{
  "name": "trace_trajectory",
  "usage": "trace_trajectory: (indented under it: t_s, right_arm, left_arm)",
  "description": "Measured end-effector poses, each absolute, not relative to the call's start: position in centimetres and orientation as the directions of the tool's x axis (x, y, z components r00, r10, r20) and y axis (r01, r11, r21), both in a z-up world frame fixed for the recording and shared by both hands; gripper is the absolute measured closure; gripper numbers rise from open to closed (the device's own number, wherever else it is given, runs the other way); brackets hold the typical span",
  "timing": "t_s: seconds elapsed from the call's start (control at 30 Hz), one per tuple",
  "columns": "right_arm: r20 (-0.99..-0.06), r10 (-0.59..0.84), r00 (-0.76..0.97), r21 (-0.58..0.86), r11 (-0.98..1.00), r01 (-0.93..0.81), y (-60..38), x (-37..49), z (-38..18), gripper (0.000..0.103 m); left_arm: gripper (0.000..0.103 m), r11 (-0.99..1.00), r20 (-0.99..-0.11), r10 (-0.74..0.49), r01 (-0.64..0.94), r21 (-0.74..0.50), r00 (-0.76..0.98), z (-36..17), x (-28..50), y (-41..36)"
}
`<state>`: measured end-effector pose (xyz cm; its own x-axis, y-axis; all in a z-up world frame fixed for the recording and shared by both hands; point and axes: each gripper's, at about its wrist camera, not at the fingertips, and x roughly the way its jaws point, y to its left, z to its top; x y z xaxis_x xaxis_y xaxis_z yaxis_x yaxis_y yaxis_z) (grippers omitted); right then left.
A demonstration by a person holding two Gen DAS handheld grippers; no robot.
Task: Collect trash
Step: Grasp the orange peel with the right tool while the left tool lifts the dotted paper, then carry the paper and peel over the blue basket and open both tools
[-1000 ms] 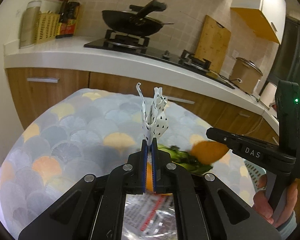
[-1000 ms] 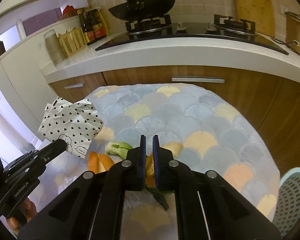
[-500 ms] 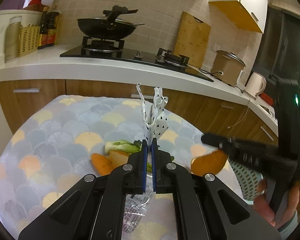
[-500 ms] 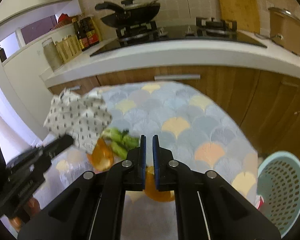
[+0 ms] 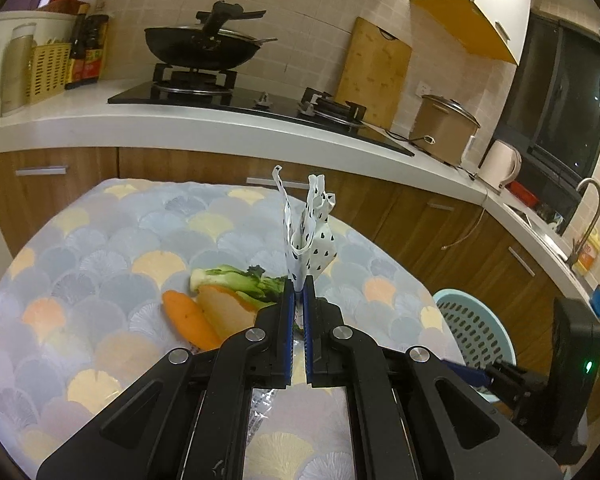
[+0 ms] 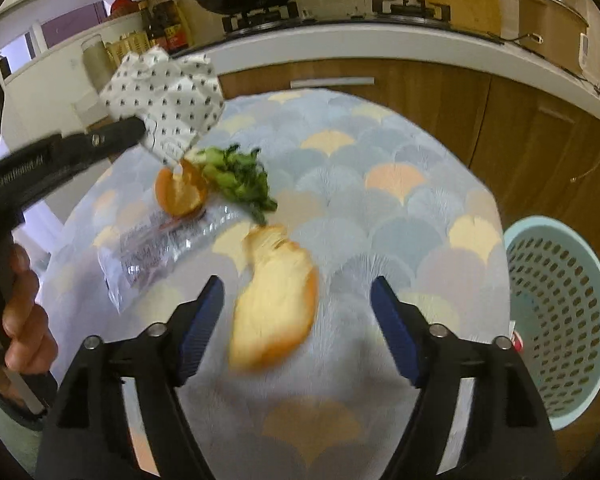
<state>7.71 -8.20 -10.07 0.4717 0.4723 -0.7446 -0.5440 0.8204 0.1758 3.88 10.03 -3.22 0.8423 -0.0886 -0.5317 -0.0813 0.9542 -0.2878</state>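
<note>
My left gripper (image 5: pixel 297 292) is shut on a white paper wrapper with black dots (image 5: pixel 306 236) and holds it above the round table; the wrapper (image 6: pixel 168 92) and that gripper (image 6: pixel 138 130) also show in the right wrist view. My right gripper (image 6: pixel 298 300) is wide open, and a blurred piece of orange peel (image 6: pixel 274 300) is between its fingers, loose over the table. Another orange peel (image 6: pixel 180 194), green vegetable scraps (image 6: pixel 240 182) and a clear plastic wrapper (image 6: pixel 160 248) lie on the tablecloth. A peel (image 5: pixel 188 318) and greens (image 5: pixel 240 280) also show in the left wrist view.
A light blue perforated basket (image 6: pixel 560 320) stands on the floor right of the table; it also shows in the left wrist view (image 5: pixel 472 328). Wooden cabinets and a white counter (image 5: pixel 220 124) with a stove and wok (image 5: pixel 202 48) run behind the table.
My right gripper has opened and let go of the orange peel, which now shows blurred between its fingers. It has pulled back towards the basket side. The left gripper still holds the dotted wrapper.
</note>
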Motion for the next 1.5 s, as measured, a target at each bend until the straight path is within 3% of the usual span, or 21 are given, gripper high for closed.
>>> trace_trajectory:
  t_s: [0.17, 0.33, 0.4, 0.47, 0.57, 1.1, 1.5]
  right_arm:
    - [-0.779, 0.441, 0.445, 0.17, 0.832, -0.527, -7.4, 7.3, -12.5, 0.023]
    - [-0.782, 0.358, 0.51, 0.048, 0.85, -0.524, -6.0, 6.4, -13.3, 0.024]
    - [-0.779, 0.321, 0.539, 0.001, 0.86, -0.511, -5.8, 6.4, -13.3, 0.042]
    - [-0.776, 0.333, 0.536, 0.015, 0.858, -0.513, -6.2, 6.6, -13.0, 0.068]
    - [-0.762, 0.377, 0.527, 0.067, 0.855, -0.514, -7.4, 6.9, -12.3, 0.084]
    - [-0.65, 0.286, 0.704, 0.099, 0.95, -0.295, -20.6, 9.3, -6.3, 0.087]
    - [-0.681, 0.156, 0.715, 0.122, 0.988, -0.099, -30.0, 11.4, -7.5, 0.087]
  left_arm:
    - [0.101, 0.954, -0.537, -0.087, -0.086, -0.288, 0.839, -3.4, 3.8, 10.1]
    - [0.101, 0.955, -0.539, -0.083, -0.087, -0.283, 0.838, -3.4, 3.7, 10.1]
    - [0.101, 0.955, -0.539, -0.085, -0.085, -0.284, 0.838, -3.4, 3.7, 10.1]
    - [0.101, 0.956, -0.539, -0.089, -0.08, -0.282, 0.838, -3.4, 3.6, 9.9]
    - [0.101, 0.959, -0.543, -0.095, -0.069, -0.274, 0.834, -3.3, 3.8, 9.3]
    - [0.101, 0.96, -0.541, -0.259, 0.151, -0.235, 0.8, -2.1, 8.4, -2.1]
    - [0.101, 0.927, -0.592, -0.368, 0.328, -0.179, 0.717, -4.6, 12.8, -13.0]
